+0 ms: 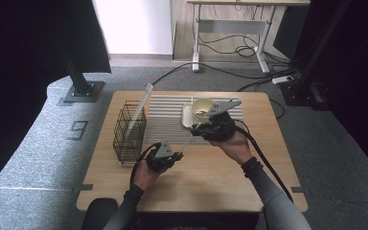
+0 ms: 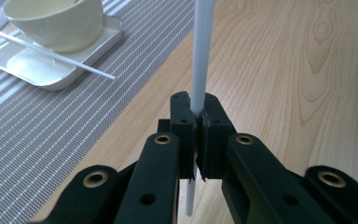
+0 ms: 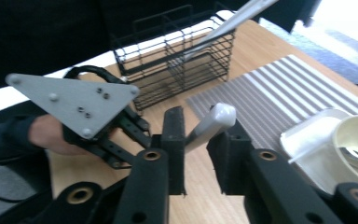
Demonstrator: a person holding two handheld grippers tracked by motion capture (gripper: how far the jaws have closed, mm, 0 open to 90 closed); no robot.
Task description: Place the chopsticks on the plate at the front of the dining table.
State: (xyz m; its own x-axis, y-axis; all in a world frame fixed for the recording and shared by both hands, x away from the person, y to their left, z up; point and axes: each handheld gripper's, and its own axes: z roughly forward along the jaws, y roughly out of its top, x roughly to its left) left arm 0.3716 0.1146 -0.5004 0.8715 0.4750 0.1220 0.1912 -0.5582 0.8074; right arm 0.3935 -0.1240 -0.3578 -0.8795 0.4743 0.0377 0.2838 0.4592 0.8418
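The left gripper (image 2: 196, 116) is clamped on one end of the white straw (image 2: 200, 56), whose other end lies between the right gripper's (image 3: 204, 126) parted jaws, untouched

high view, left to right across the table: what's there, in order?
Black wire basket with a long white stick leaning in it → left gripper, shut on a thin white rod → right gripper at the rod's other end → cream cup on its white tray.
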